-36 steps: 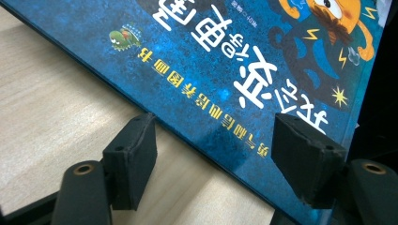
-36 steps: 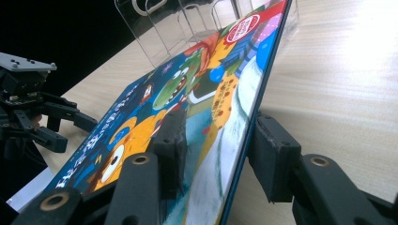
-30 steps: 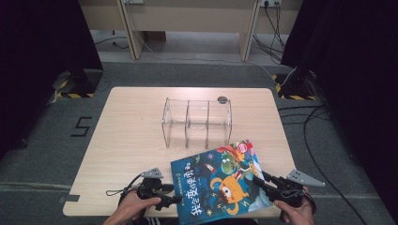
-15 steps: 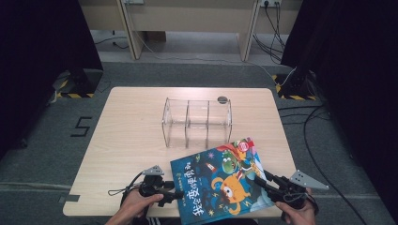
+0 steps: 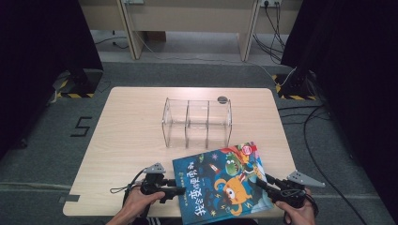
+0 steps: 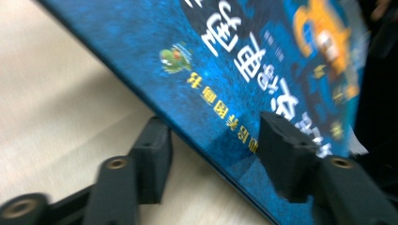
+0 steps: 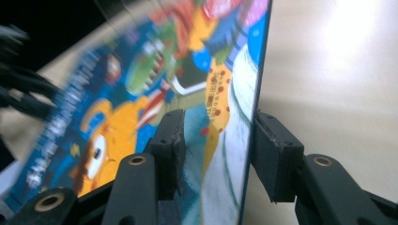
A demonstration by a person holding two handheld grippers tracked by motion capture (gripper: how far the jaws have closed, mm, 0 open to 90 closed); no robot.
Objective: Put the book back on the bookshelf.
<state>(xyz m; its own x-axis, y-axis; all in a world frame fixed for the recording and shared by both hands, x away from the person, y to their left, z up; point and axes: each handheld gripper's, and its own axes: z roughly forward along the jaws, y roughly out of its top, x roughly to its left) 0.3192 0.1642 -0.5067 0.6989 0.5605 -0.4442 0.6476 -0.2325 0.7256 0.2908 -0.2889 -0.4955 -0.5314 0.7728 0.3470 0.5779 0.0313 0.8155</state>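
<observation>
Pale wood table [image 5: 126, 140] carried everything, and at its near edge the person's left gripper [image 5: 174, 191] and right gripper [image 5: 265, 182] held a blue picture book [image 5: 220, 183] between them, tilted off the surface. Each pair of jaws stood narrow, straddling an opposite edge of the cover. Beyond it stood a clear three-bay organiser [image 5: 197, 121], with a small dark disc [image 5: 222, 99] just behind.

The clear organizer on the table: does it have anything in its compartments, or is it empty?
Empty. In the high view, the bare tabletop shows through all three compartments of the clear organizer; the picture book lies outside it.
</observation>
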